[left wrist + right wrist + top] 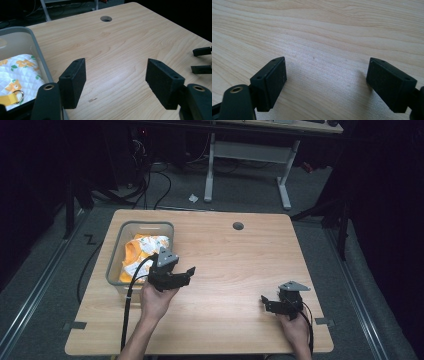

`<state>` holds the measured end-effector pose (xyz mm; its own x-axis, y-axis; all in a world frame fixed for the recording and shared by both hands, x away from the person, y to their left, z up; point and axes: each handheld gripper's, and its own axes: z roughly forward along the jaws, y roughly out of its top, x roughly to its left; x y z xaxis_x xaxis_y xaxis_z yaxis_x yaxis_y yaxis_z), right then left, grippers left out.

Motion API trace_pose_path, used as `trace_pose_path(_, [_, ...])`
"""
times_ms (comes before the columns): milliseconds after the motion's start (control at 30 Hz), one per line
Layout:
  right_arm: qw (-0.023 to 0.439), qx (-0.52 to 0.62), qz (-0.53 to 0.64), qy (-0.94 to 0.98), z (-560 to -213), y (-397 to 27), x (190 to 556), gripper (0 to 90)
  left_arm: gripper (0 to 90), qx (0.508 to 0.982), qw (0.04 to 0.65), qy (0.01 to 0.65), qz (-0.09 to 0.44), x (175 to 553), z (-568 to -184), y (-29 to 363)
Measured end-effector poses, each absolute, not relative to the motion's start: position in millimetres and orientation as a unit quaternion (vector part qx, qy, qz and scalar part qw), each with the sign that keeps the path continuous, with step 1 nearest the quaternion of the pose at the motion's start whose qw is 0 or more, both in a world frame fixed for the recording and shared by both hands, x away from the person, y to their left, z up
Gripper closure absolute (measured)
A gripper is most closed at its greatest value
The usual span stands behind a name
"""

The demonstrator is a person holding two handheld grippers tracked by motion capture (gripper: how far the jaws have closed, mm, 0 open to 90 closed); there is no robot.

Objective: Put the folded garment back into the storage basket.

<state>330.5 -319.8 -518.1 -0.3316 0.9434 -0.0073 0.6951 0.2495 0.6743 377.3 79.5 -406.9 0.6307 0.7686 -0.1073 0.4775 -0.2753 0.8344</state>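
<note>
Just left of the open left hand-held gripper (186, 270), a cloth-filled bin (116, 254).

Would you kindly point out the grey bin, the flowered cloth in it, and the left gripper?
grey bin (114, 261), high view, on its left rim.
flowered cloth (23, 72), left gripper view, on its quilted top.
left gripper (116, 80), left gripper view, midway between its fingertips.

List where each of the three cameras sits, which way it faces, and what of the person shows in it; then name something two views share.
High view: above the person's side, looking forward and down on the table; both forearms, the left gripper and the right gripper show.
Left gripper view: rides the left gripper, looking across the table past its open jaws; the bin lies at the left.
Right gripper view: rides the right gripper, looking down at bare wood between open jaws.
Shared: the bin with the flowered cloth and the table's round hole appear in the high and left gripper views.
</note>
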Motion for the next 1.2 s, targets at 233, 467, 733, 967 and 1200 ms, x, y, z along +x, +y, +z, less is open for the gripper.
trace_pose_path(233, [0.212,0.538,0.293,0.762,-518,-320,330,16.5,33.2,0.783,0.456,0.392,0.155,374,-408,75])
trace_pose_path(467, [0.212,0.538,0.293,0.762,-518,-320,330,16.5,33.2,0.784,0.460,0.390,0.145,371,-412,69])
trace_pose_path(733, [0.212,0.538,0.293,0.762,-518,-320,330,16.5,33.2,0.784,0.465,0.389,0.134,370,-418,63])
trace_pose_path(967, [0.212,0.538,0.293,0.762,-518,-320,331,16.5,33.3,0.784,0.467,0.391,0.125,370,-424,59])
trace_pose_path(1200, [0.212,0.538,0.293,0.762,-518,-320,330,16.5,33.4,0.785,0.467,0.391,0.116,369,-430,54])
